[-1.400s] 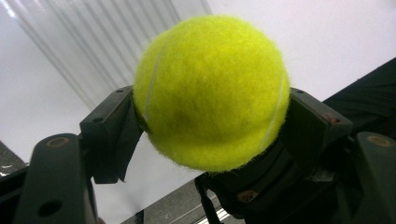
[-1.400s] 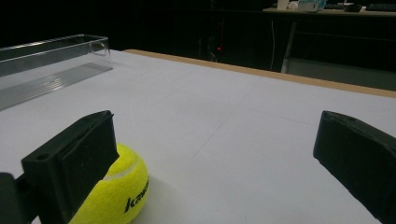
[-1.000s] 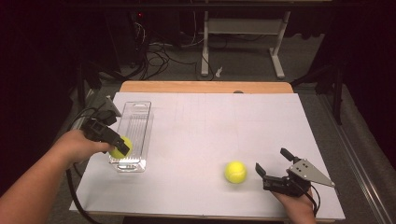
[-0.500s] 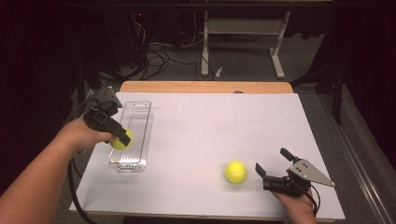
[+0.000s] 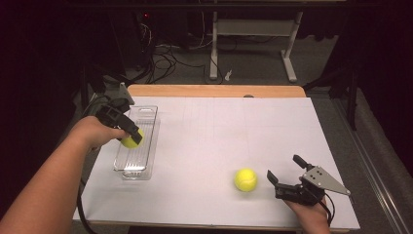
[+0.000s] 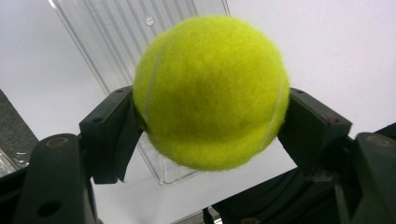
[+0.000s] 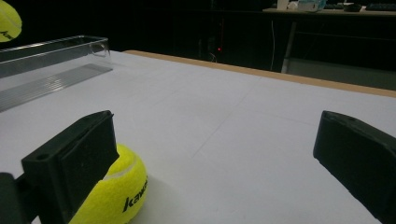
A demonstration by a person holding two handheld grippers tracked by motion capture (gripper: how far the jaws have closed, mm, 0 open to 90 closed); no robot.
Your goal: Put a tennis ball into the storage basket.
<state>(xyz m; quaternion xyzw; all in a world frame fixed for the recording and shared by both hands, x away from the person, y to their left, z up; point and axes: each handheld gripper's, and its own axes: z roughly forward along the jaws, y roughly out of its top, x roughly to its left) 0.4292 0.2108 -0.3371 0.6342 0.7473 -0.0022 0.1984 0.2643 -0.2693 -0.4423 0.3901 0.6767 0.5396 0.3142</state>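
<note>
Because a ball [image 5: 130, 140] is clamped in the left tongs [image 5: 132, 138] above the tray [image 5: 146, 127] on the desk [image 5: 214, 126], seemingly for dropping in, the squeeze is confirmed by the left gripper view, while the right tongs [image 5: 285, 173] are seen spread empty beside a second ball [image 5: 246, 179].

In the right gripper view, the tennis ball [image 7: 114, 193] lying on the bench carries black printed letters on its yellow felt, reading "kawa", the rest cut off by the frame edge; a second ball [image 7: 9, 21] at the top left shows a dark mark, too small to read
</note>
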